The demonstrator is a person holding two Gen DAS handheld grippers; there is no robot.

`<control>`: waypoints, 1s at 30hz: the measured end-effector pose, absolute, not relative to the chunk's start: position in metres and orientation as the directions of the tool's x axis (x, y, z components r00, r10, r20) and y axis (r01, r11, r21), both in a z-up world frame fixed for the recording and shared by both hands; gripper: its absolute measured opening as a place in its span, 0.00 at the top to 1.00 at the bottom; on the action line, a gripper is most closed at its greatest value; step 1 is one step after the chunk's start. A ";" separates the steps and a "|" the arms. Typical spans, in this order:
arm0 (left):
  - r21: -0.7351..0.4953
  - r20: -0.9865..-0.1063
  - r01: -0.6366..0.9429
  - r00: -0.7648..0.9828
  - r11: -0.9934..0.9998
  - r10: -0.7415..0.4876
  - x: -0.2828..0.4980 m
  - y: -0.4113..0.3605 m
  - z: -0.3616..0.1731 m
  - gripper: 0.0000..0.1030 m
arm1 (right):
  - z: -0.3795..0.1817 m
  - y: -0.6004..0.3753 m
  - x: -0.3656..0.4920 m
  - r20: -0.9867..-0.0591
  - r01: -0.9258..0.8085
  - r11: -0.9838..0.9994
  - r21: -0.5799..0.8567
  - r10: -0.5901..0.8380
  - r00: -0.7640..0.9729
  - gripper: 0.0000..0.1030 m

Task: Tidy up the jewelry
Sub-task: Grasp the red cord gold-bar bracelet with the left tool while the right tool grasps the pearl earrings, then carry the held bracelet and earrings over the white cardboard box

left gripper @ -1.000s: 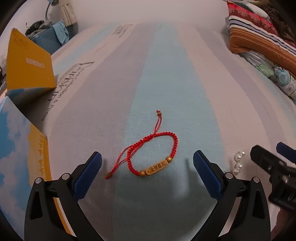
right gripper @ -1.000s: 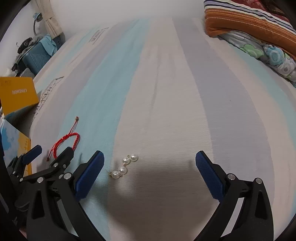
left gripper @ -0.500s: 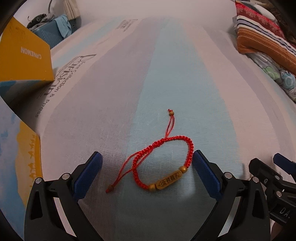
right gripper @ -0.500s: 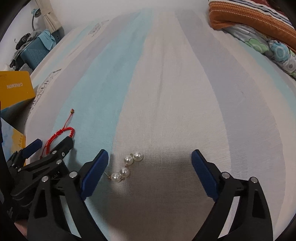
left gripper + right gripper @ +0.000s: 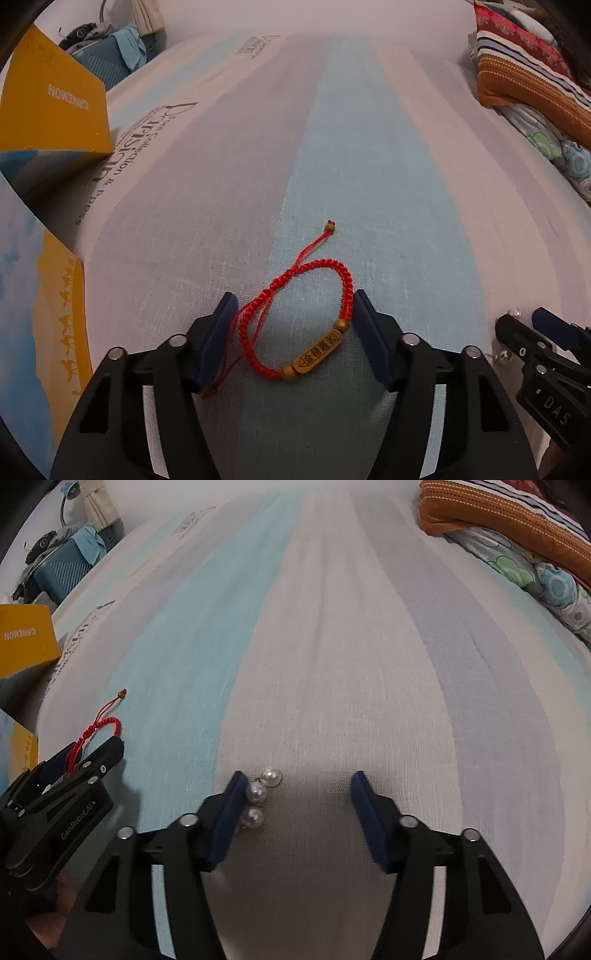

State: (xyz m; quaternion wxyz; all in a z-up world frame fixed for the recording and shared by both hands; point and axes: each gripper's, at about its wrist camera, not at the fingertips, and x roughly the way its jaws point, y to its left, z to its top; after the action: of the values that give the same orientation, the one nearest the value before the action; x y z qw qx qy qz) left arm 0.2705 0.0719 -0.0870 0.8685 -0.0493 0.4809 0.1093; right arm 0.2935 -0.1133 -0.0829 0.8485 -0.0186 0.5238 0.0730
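A red braided bracelet (image 5: 295,325) with a gold tag lies on the striped bedsheet (image 5: 369,166). My left gripper (image 5: 293,332) points down over it. Its jaws are closing, with the loop between the blue pads, which stand right at its two sides. A short string of three pearls (image 5: 258,794) lies to the right. My right gripper (image 5: 295,805) is closing around the pearls. Its left pad (image 5: 229,812) touches them and its right pad is well apart. Each gripper shows in the other's view: the right gripper (image 5: 535,332) and the left gripper (image 5: 74,764).
A yellow box flap (image 5: 48,103) and a blue-and-yellow box wall (image 5: 37,314) stand at the left edge. A striped pillow (image 5: 524,74) and floral quilt (image 5: 546,579) lie far right. A blue suitcase (image 5: 62,572) stands beyond the bed's far left corner.
Both pairs of jaws have narrowed from wide open. The left pads now flank the bracelet. The right gripper came closer to the pearls, and its left pad now reaches them.
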 end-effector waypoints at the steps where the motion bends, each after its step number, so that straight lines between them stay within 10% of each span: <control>1: 0.020 -0.847 -0.236 0.513 0.971 0.142 0.270 0.072 -0.087 0.45 | -0.083 -0.113 0.293 -0.892 -0.145 0.988 0.045 0.105 0.439 0.53; 14: 0.007 -0.849 -0.244 0.511 0.970 0.134 0.265 0.072 -0.082 0.90 | -0.082 -0.119 0.294 -0.897 -0.120 0.992 0.046 0.094 0.432 0.90; 30: -0.031 -0.848 -0.225 0.522 0.974 0.093 0.255 0.067 -0.066 0.93 | -0.069 -0.121 0.282 -0.891 -0.135 0.990 0.045 0.101 0.442 0.90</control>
State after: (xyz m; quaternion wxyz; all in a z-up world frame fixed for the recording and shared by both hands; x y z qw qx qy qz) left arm 0.2545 0.0668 -0.0658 0.8695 -0.0686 0.4805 0.0915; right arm 0.2819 -0.1211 -0.0686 0.8490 -0.0164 0.5236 0.0694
